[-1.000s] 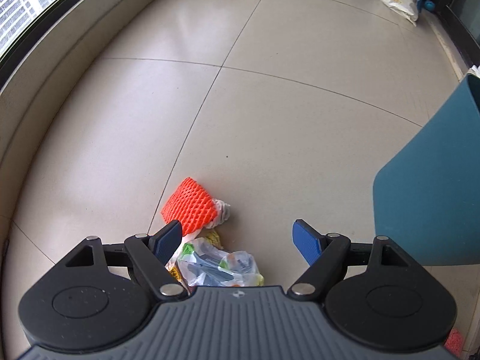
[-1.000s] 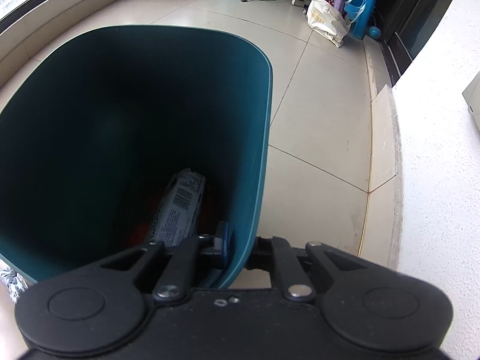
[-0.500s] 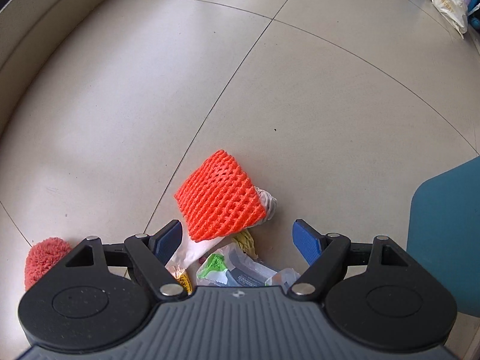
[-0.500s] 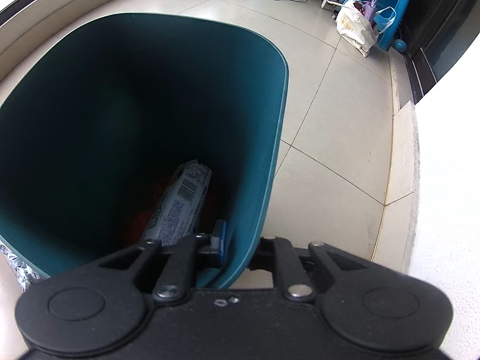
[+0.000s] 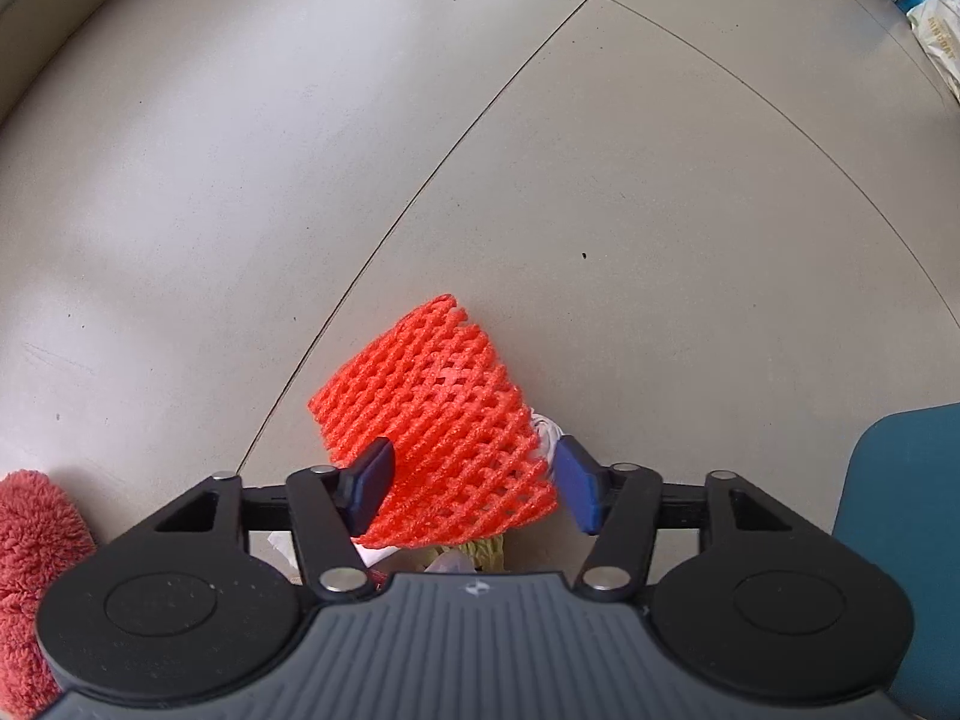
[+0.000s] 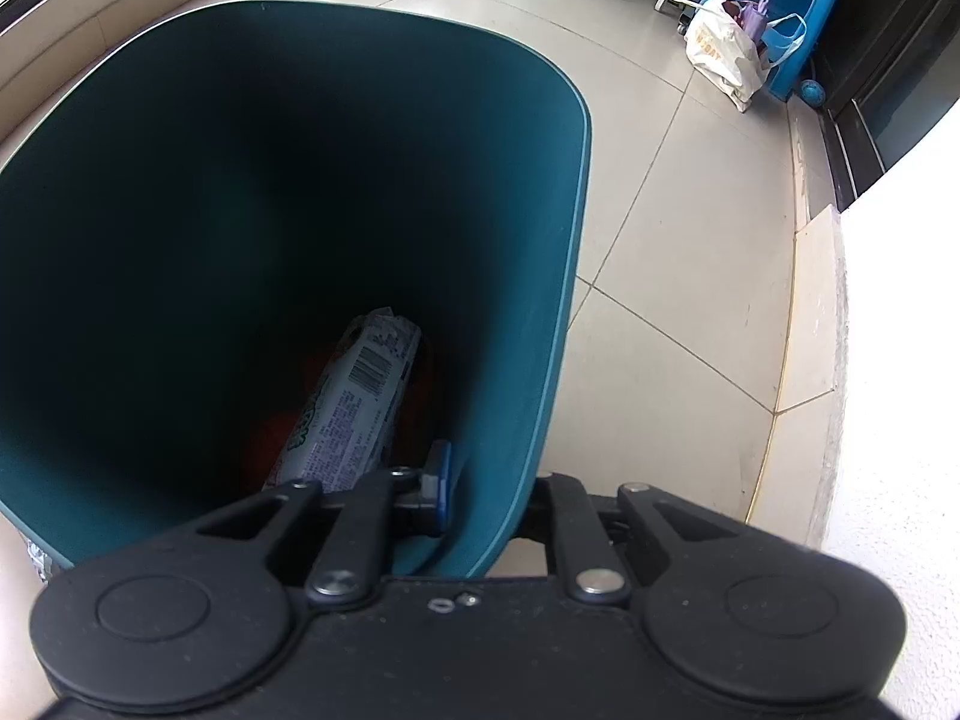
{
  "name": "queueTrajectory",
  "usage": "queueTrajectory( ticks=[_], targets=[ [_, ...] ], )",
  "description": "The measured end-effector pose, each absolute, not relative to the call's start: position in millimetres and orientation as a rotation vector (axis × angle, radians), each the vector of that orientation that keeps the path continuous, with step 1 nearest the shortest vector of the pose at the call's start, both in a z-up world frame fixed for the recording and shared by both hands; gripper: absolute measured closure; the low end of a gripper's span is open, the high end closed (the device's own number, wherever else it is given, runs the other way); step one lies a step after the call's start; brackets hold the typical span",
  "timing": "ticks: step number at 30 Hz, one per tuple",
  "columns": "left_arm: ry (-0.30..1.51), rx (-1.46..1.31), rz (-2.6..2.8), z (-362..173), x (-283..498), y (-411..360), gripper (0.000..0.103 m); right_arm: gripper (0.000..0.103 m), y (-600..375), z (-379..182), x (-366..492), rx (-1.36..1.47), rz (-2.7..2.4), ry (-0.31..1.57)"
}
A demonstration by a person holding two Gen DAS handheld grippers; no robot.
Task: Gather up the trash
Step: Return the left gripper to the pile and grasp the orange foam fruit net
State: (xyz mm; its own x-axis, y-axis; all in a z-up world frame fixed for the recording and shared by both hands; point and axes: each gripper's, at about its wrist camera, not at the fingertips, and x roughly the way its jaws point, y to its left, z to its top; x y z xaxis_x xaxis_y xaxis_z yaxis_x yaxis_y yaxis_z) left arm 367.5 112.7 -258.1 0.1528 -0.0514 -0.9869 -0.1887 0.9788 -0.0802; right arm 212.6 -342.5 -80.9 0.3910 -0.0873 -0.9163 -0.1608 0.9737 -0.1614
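Observation:
An orange foam fruit net [image 5: 432, 420] lies on the tiled floor on top of crumpled wrappers [image 5: 468, 555]. My left gripper [image 5: 474, 489] is open, with its blue fingers on either side of the net's near end; the left pad overlaps the net. My right gripper [image 6: 480, 492] is shut on the rim of a dark teal trash bin [image 6: 558, 276], one finger inside and the other hidden outside the wall. Inside the bin lie a printed wrapper [image 6: 354, 402] and something orange beneath it. The bin's edge also shows in the left wrist view [image 5: 900, 510].
A red fluffy cloth [image 5: 30, 570] lies at the left edge. A white bag [image 6: 720, 54] and a blue stool [image 6: 780, 6] stand far off by a dark door. A white wall [image 6: 888, 420] with a low ledge runs along the right.
My left gripper has moved forward over the trash pile, so the orange net now sits between its fingers, which have narrowed. My right gripper still holds the bin, tilted slightly.

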Motion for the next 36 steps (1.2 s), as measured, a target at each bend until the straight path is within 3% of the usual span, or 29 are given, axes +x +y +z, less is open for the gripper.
queueTrajectory(
  ticks=[6, 7, 12, 36],
  targets=[
    [1.404, -0.187, 0.131, -255, 361, 115, 0.075, 0.091, -340, -79, 220, -0.248, 0.042, 1.171],
    [1.403, -0.184, 0.135, -254, 360, 115, 0.083, 0.091, -341, -80, 221, -0.248, 0.042, 1.17],
    [1.375, -0.156, 0.16, -242, 353, 115, 0.093, 0.091, -326, -76, 210, -0.246, 0.039, 1.166],
    [1.216, 0.038, 0.035, -77, 312, 60, 0.094, 0.089, -330, -76, 204, -0.214, 0.053, 1.139]
  ],
)
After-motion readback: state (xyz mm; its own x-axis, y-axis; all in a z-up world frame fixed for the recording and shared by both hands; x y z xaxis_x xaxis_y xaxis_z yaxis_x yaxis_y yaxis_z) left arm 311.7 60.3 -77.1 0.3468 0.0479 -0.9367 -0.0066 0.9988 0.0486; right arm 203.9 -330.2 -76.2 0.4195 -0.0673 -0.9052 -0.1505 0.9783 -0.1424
